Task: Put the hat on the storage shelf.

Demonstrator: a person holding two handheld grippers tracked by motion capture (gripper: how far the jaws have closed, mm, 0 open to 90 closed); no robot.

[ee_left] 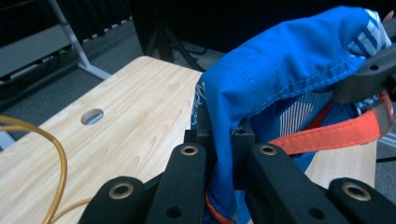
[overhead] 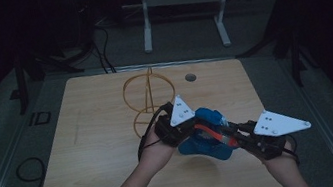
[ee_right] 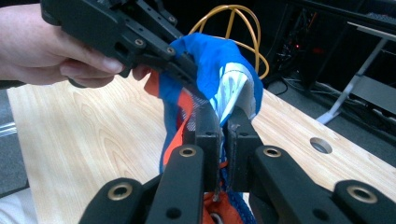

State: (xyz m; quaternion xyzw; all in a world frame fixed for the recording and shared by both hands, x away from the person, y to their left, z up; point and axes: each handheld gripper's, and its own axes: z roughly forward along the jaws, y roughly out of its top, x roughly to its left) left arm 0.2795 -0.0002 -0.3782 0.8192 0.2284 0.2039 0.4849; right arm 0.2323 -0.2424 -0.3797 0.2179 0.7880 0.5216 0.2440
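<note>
Both tools are clamping a blue garment above the counter.
The left tool [ee_left: 219,140] and right tool [ee_right: 223,128] are each pinching folds of the blue garment [overhead: 207,140], its shape staying unclear in the dim high view; the gripper views are revealing orange trim [ee_left: 327,135], and a yellow wire frame [overhead: 149,96] is standing behind on the counter [overhead: 102,149].

Blue garment's [ee_left: 280,79] lower hem hidden behind left tongs [ee_left: 224,135].

**A dim room around my table**

My light wood table [overhead: 118,182] has a round hole [overhead: 191,77] near its 1 o'clock edge. Grey carpet [overhead: 1,150] surrounds it; a white metal stand [overhead: 180,0] waits at 12 o'clock, darkness beyond.
</note>
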